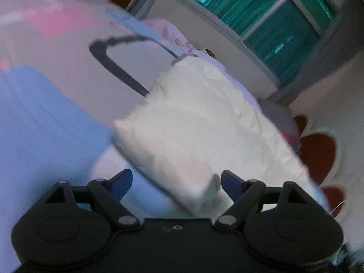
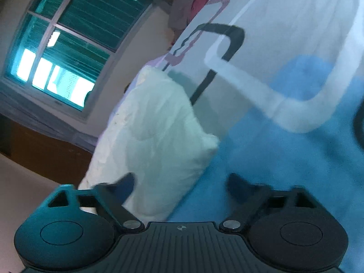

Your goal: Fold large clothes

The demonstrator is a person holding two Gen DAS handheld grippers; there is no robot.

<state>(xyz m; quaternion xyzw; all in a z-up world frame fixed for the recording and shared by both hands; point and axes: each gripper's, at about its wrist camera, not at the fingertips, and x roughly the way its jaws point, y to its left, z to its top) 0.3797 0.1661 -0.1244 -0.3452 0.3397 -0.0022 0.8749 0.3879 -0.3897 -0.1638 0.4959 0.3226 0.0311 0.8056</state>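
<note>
A folded white garment (image 1: 193,132) lies on a bed sheet (image 1: 45,118) printed with blue, pink and black shapes. In the left wrist view my left gripper (image 1: 176,182) is open, its blue fingertips apart just in front of the garment's near corner, holding nothing. In the right wrist view the same white garment (image 2: 154,141) lies along the bed's left edge. My right gripper (image 2: 182,185) is open and empty, its left fingertip beside the garment's near end, its right one over the blue sheet (image 2: 273,170). Both views are blurred by motion.
A window with green shutters (image 1: 273,22) is in the wall behind the bed and shows in the right wrist view (image 2: 68,41) too. A pink patterned pillow (image 1: 177,36) lies at the bed's far end. A red and white floor mat (image 1: 318,154) lies beside the bed.
</note>
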